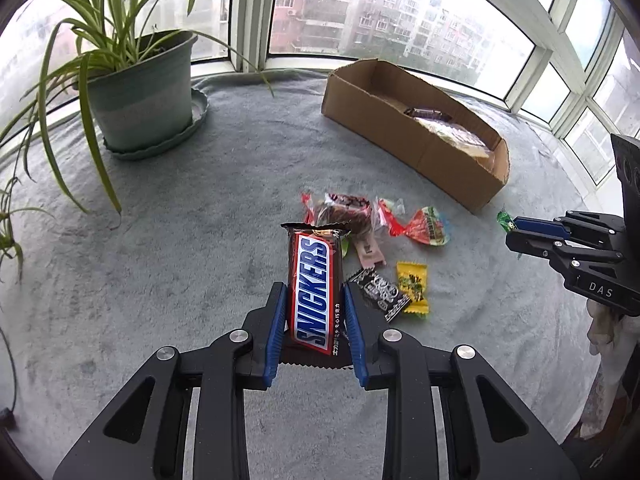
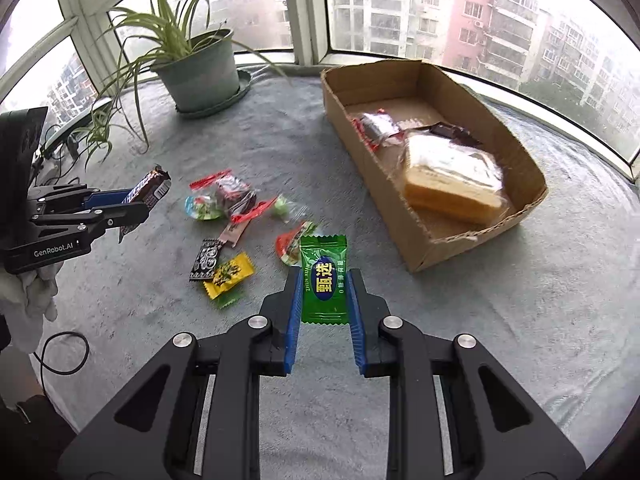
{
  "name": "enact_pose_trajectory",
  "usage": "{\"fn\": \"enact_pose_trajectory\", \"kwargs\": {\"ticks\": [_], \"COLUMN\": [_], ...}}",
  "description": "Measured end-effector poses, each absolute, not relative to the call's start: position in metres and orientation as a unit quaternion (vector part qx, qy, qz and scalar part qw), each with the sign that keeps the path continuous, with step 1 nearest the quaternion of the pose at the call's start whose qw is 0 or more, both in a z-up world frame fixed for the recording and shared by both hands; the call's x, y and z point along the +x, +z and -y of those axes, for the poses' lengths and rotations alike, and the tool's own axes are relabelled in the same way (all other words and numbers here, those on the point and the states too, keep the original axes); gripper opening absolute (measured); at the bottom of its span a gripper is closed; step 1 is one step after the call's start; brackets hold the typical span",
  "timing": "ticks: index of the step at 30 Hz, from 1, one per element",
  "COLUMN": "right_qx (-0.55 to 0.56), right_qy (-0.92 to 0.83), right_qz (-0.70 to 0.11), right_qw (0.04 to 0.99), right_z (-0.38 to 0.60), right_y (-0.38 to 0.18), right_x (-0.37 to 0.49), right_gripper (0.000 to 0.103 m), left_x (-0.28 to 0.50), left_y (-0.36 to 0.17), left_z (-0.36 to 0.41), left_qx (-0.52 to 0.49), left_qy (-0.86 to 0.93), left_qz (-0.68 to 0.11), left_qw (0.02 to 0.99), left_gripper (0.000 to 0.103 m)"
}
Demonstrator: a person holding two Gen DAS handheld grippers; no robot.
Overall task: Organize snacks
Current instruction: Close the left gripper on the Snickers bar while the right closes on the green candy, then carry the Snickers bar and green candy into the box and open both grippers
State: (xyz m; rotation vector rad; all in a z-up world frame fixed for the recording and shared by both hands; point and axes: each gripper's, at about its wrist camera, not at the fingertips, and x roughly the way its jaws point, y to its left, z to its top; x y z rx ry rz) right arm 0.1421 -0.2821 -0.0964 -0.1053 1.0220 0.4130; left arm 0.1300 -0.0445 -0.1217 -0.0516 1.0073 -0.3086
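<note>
My left gripper [image 1: 314,300] is shut on a Snickers bar [image 1: 314,280] and holds it above the grey cloth; it also shows in the right wrist view [image 2: 132,204]. My right gripper [image 2: 325,284] is shut on a green candy packet [image 2: 323,280]; it shows at the right in the left wrist view [image 1: 516,232]. Several loose snacks lie on the cloth: a brown cake in clear wrap [image 1: 344,214], a red-green candy [image 1: 424,226], a black packet [image 1: 380,292] and a yellow packet [image 1: 412,284]. The cardboard box [image 2: 360,152] holds bread [image 2: 452,184] and other snacks.
A potted spider plant [image 1: 140,92] stands on a saucer at the back left. Windows curve around the far edge of the cloth-covered sill [image 1: 160,240]. A black cable [image 2: 64,352] loops at the left.
</note>
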Motion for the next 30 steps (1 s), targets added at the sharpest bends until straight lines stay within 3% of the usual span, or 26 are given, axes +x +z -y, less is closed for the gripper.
{"fn": "enact_pose_trajectory", "kwargs": {"ticks": [14, 30], "right_qx": [-0.027, -0.032], "right_qy": [0.15, 0.131], "right_qz": [-0.444, -0.439], "right_qw": [0.883, 0.889], "right_z": [0.333, 0.352], "right_y": [-0.06, -0.062], "right_x": [0.2, 0.268], "right_gripper": [0.022, 0.022], "left_x": [0.185, 0.261], "left_y": [-0.084, -0.067], "left_z": [0.08, 0.146], "left_qx": [-0.025, -0.002], "left_qy": [-0.162, -0.182], "left_qz": [-0.44, -0.416], "left_qw": [0.883, 0.891], "left_gripper": [0.027, 0.027]}}
